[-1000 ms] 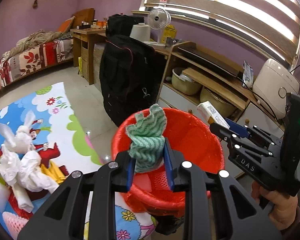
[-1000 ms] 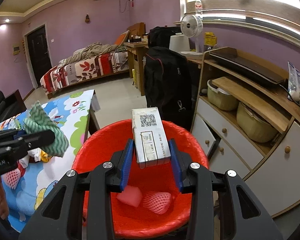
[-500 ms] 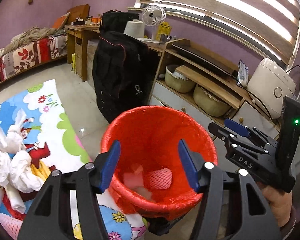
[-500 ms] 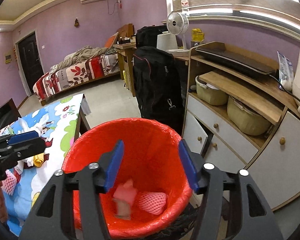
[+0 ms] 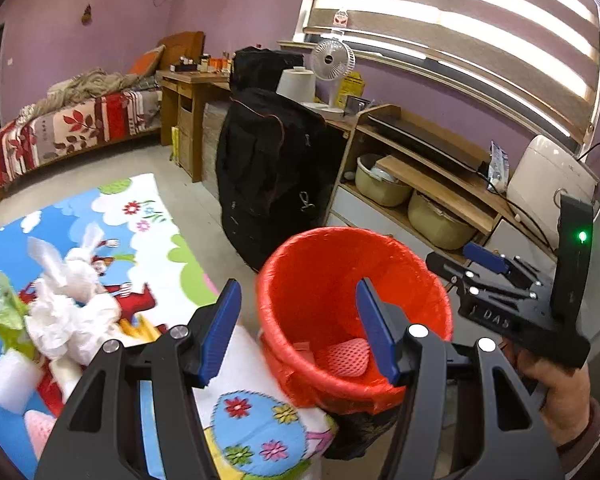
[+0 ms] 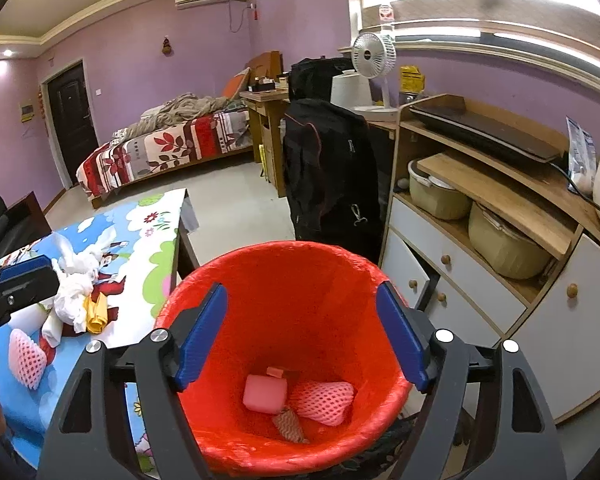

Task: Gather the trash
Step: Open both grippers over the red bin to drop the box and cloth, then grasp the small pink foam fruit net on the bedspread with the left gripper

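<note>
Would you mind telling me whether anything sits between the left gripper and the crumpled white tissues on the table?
Nothing visible does. The left gripper has open, empty jaws, and the white tissues lie exposed on the cartoon tablecloth to its left. The red bin stands on the other side.

At twelve o'clock a black bag (image 6: 332, 168) stands upright on the floor, just beside the wooden shelf unit (image 6: 496, 208) at three o'clock. A white desk fan (image 6: 374, 54) sits behind the bag. At ten o'clock, a bed (image 6: 164, 148) lies along the purple wall, a dark door (image 6: 70, 120) beyond it.
</note>
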`<action>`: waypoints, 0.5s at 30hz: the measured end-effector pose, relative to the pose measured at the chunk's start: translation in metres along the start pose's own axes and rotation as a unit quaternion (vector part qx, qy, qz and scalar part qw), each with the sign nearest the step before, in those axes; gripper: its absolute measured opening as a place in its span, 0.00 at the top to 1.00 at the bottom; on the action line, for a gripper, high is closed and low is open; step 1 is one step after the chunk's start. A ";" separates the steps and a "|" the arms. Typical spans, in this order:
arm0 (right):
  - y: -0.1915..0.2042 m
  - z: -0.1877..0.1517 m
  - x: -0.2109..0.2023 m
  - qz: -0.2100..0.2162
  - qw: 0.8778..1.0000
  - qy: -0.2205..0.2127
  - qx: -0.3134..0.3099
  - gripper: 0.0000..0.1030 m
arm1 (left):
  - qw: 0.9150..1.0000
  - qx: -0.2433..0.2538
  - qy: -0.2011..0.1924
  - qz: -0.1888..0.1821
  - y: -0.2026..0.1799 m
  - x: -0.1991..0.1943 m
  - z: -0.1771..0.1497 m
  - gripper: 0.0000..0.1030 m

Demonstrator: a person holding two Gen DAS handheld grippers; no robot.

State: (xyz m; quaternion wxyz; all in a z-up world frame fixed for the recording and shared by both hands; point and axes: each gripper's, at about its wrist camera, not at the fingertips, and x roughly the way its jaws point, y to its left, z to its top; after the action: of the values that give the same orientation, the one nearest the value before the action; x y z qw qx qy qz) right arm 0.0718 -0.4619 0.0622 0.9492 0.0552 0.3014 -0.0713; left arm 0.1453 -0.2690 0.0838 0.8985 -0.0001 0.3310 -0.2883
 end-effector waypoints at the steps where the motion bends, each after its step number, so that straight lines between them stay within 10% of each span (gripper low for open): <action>1: 0.002 0.000 0.000 0.002 1.000 0.000 -0.001 0.29 | 1.000 0.000 -0.001 0.002 0.002 -0.003 -0.002 0.44; 15: 0.041 -0.005 0.005 0.040 0.999 0.007 -0.025 0.28 | 0.996 -0.058 -0.024 0.066 0.075 -0.059 -0.039 0.42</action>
State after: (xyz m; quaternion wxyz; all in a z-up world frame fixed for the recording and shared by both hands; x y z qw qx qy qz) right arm 0.0794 -0.4215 0.0575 0.9503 0.0443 0.3072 -0.0251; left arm 0.1245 -0.1683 0.0738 0.9219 -0.0378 0.3246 -0.2083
